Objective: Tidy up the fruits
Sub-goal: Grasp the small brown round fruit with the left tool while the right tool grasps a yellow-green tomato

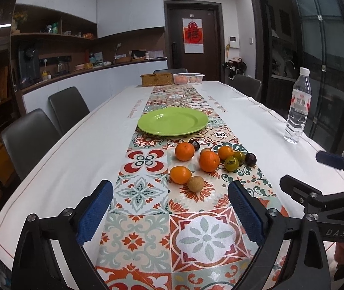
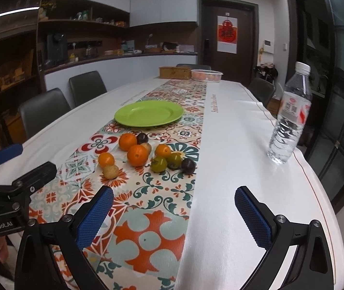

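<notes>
On the body of my right hand-held gripper (image 2: 173,213), where it showed in the left wrist view, I could read "DAS", and the right wrist view showed "GenRobot.AI" on my left hand-held gripper (image 1: 170,207). The white cloth carried the words "Smile Like a Flower" along the edge of the patterned runner (image 2: 145,239), and the water bottle (image 2: 289,118) had a red and white label too small to read. I held both hand-held grippers wide open with nothing between their blue pads, low over the bench (image 2: 242,149). The fruits (image 1: 208,160) lay clustered on the runner just ahead of my left hand-held gripper and ahead and to the left of my right one, with the green plate (image 1: 173,121) beyond them.
</notes>
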{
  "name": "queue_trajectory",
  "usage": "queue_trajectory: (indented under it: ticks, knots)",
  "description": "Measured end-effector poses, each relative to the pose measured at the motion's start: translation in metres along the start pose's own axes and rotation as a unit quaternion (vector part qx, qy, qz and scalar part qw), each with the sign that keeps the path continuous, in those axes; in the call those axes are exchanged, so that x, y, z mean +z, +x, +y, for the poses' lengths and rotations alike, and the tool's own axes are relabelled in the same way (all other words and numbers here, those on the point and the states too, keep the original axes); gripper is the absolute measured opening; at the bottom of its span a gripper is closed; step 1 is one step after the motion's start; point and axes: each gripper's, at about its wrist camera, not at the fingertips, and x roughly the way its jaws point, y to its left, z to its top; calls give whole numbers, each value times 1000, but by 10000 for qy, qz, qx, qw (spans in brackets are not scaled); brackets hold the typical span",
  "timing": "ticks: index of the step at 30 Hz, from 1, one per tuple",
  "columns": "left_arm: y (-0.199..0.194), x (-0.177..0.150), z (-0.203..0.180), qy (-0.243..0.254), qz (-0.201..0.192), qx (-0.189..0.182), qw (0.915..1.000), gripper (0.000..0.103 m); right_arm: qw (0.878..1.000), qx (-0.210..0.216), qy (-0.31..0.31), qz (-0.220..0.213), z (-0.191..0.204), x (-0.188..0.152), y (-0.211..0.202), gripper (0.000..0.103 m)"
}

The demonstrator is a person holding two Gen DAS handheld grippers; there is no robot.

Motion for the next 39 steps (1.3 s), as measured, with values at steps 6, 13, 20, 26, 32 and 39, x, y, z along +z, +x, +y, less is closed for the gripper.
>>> queue_trajectory:
  ticks: [6,13,20,26,32,39]
  knots:
    - [13,0,-6,305,24,-55,9995,89,9983,-68,-568,-78,10,6,14,96]
    - [33,1,-15,560,178,-281,9979,80,9924,63,-1232,-18,19,13,34,85]
    - [55,2,-25,822,409,-508,9945,68,9829,199,-1831,95,25,16,51,74]
    - [75,2,-30,892,674,-628,9917,55,9742,300,-2224,229,27,18,69,64]
    - [92,-1,-34,935,916,-651,9893,48,9629,359,-2658,293,33,17,86,55]
    - [110,-4,-35,917,1220,-682,9859,39,9539,530,-2915,470,38,13,104,49]
